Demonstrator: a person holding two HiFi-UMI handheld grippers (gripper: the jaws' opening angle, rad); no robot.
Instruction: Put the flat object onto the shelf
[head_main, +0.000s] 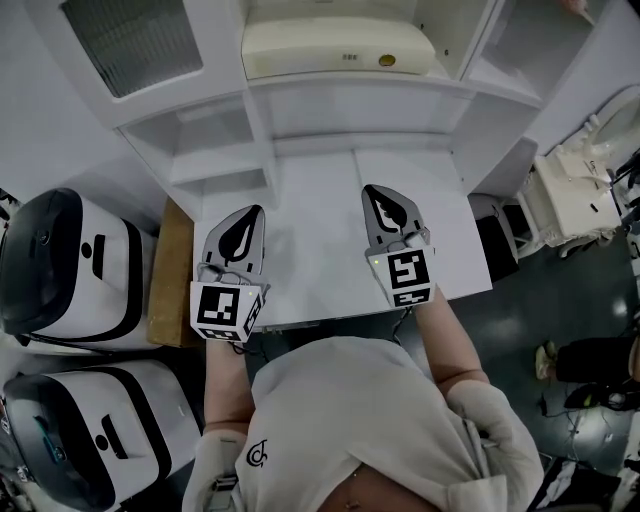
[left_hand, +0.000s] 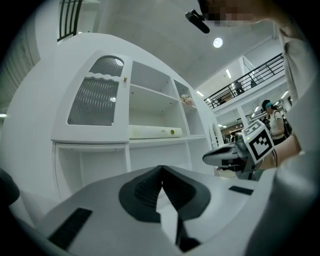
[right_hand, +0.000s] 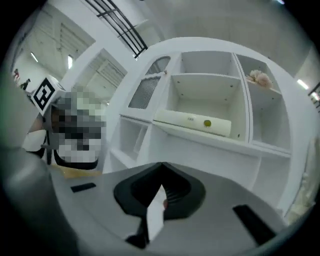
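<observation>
A long, flat cream object (head_main: 340, 47) lies on the middle shelf of the white shelf unit (head_main: 360, 115); it also shows in the left gripper view (left_hand: 152, 132) and the right gripper view (right_hand: 192, 122). Both grippers hover over the white desk top (head_main: 320, 250) below that shelf, well apart from the object. My left gripper (head_main: 250, 212) is shut, its tips (left_hand: 161, 167) meeting with nothing between them. The right gripper (head_main: 372, 190) is shut and empty too (right_hand: 161, 164). The two point toward the shelf unit, side by side.
Two white-and-black appliances (head_main: 60, 265) (head_main: 90, 430) stand at the left beside a wooden board (head_main: 172, 275). A ribbed cabinet door (head_main: 130, 40) closes the unit's upper left. A small pale thing (right_hand: 260, 76) sits on an upper right shelf. Cream furniture (head_main: 575, 195) stands at the right.
</observation>
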